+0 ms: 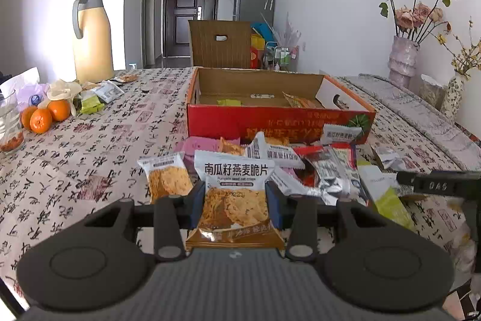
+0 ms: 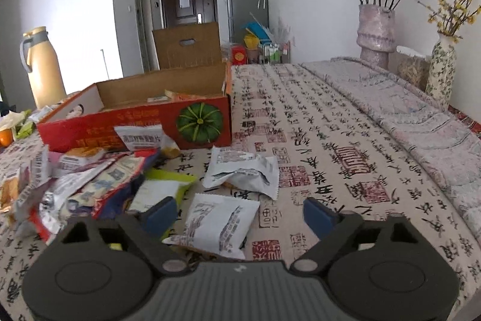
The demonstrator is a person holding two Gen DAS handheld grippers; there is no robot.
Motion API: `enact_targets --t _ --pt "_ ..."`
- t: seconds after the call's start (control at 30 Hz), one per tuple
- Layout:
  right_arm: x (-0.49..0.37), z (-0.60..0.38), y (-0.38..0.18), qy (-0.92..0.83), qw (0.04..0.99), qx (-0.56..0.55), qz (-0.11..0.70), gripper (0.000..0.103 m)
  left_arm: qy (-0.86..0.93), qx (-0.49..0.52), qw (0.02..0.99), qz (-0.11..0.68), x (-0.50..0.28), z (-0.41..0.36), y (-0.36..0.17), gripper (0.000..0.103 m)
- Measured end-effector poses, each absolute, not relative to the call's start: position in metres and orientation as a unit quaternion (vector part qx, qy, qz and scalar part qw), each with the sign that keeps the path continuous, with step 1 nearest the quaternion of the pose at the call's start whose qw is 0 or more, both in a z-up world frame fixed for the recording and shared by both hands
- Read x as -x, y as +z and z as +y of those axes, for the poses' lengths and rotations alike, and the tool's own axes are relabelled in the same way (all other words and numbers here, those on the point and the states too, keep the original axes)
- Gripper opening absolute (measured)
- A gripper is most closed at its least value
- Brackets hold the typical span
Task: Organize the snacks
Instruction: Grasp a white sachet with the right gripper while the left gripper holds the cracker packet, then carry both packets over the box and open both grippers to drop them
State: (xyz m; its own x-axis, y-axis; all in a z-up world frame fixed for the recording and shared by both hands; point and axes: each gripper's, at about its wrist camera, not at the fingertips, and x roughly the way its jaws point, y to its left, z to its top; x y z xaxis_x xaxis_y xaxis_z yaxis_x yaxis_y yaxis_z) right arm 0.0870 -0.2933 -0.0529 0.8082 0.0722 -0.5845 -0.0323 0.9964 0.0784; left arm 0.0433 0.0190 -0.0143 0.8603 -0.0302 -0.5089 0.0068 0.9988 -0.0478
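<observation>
Left wrist: hand-held gripper (image 1: 236,199) clamps crisp packet (image 1: 234,188) | right hand-held gripper (image 2: 237,215) spread, empty

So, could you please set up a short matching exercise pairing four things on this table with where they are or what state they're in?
Things:
1. pumpkin seed crisps packet
2. oranges
3. red cardboard box
4. right hand-held gripper

Places or states:
A. open above a white packet
B. clamped in the left hand-held gripper
C. near the cream thermos jug
D. lid open behind the snack pile

Pairs: 1-B, 2-C, 3-D, 4-A
</observation>
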Motion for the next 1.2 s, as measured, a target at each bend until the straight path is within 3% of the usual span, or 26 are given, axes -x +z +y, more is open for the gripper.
enact_targets --t 0.13,0.27,0.43,0.63,1.2 --pt "-0.094 -0.288 -0.061 0.034 0.946 -0.033 0.322 0.080 -0.008 0.023 0.965 0.261 -0.051 0.020 -0.011 0.043" --pt "-0.097 -0.285 -0.067 0.035 0.942 -0.025 0.333 0.067 -0.010 0.024 0.966 0.258 -0.058 0.021 -0.009 0.043" --pt "-0.090 -0.279 -0.071 0.032 0.948 0.002 0.317 0.064 -0.012 0.028 0.965 0.260 -0.062 0.021 -0.012 0.043" --pt "-0.082 -0.274 -0.070 0.040 0.952 0.009 0.304 0.040 -0.013 0.030 0.966 0.258 -0.065 0.023 -0.010 0.043" --pt "-0.079 -0.267 -0.028 0.044 0.970 -0.001 0.237 0.040 -0.014 0.029 0.973 0.227 -0.085 0.020 0.012 0.043"
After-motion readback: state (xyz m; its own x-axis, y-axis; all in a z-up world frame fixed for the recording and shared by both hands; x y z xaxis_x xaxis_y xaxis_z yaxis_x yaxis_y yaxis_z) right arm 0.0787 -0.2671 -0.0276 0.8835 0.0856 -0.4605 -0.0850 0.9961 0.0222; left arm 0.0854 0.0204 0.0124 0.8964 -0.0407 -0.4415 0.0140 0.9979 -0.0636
